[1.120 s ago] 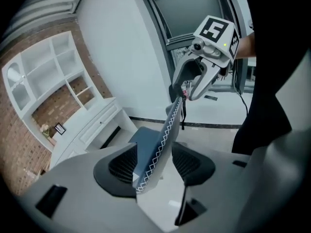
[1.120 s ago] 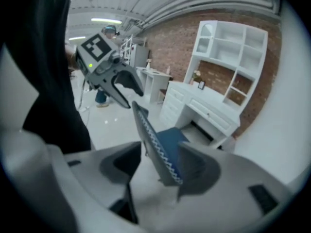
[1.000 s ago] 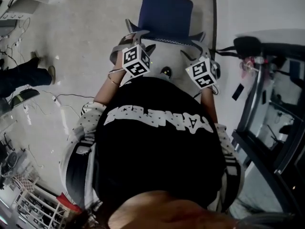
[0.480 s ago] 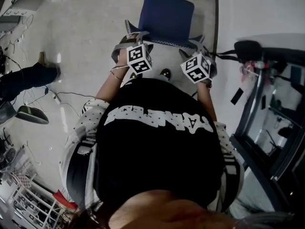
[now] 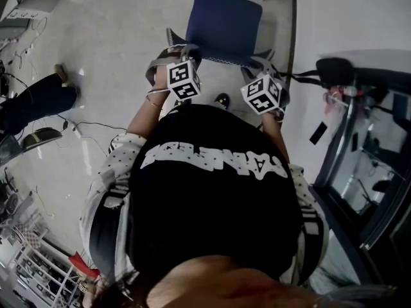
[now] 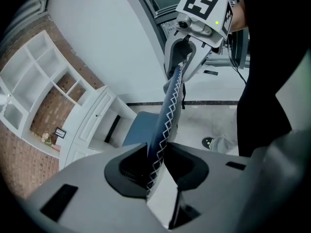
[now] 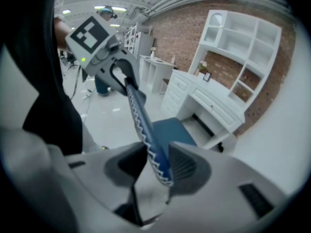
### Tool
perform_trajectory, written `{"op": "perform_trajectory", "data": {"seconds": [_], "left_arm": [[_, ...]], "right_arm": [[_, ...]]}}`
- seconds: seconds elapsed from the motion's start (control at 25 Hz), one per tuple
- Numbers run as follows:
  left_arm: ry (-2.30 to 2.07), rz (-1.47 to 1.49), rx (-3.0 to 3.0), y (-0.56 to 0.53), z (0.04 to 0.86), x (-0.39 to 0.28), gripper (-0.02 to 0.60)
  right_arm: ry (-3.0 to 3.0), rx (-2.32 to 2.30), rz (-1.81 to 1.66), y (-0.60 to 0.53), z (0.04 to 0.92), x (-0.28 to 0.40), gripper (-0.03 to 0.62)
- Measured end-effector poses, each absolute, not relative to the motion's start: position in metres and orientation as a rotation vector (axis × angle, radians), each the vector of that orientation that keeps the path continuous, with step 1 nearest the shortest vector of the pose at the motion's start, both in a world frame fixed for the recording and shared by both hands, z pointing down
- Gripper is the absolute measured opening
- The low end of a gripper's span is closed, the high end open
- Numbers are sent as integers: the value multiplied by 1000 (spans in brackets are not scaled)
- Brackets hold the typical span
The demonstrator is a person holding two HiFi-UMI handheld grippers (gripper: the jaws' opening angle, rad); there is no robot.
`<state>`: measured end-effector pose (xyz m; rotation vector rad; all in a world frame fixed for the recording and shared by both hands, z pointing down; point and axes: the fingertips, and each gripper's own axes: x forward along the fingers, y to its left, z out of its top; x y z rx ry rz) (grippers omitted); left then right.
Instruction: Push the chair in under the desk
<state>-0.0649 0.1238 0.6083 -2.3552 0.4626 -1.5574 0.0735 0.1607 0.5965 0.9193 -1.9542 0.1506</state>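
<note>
A blue chair (image 5: 225, 24) stands on the pale floor in front of me, its seat toward the white desk (image 7: 214, 106). The backrest's top edge (image 6: 167, 110), dark blue with white zigzag stitching, runs between the two grippers. My left gripper (image 6: 158, 164) has just been closing and its pads now pinch this edge near its left end (image 5: 174, 51). At the other end, my right gripper (image 7: 158, 166) has likewise just been closing on the edge (image 7: 143, 125). The right gripper's marker cube (image 5: 262, 94) shows in the head view.
The desk carries white shelving (image 6: 29, 81) against a brick wall. A black-framed rig (image 5: 359, 140) with cables stands close on the right. Another person's legs (image 5: 38, 98) and floor cables (image 5: 83, 130) lie left. A small round black object (image 5: 222, 99) sits by my feet.
Both grippers have sunk a little onto the top of the backrest and their jaws have narrowed onto it. The person at the left has shifted.
</note>
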Motion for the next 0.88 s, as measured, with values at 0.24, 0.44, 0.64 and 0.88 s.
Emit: {"op": "perform_trajectory", "data": {"seconds": [0.24, 0.44, 0.64, 0.88], "left_arm": [[489, -1545, -2356, 118, 606, -59, 130], [517, -1575, -2348, 112, 610, -52, 130], [528, -1600, -2346, 111, 608, -55, 132], [516, -1610, -2330, 102, 609, -66, 132]], "right_arm": [[-1940, 922, 104, 153, 597, 78, 150], [-1947, 901, 95, 147, 599, 85, 149], [-1962, 892, 84, 145, 599, 82, 145], [-1968, 868, 78, 140, 598, 70, 140]]}}
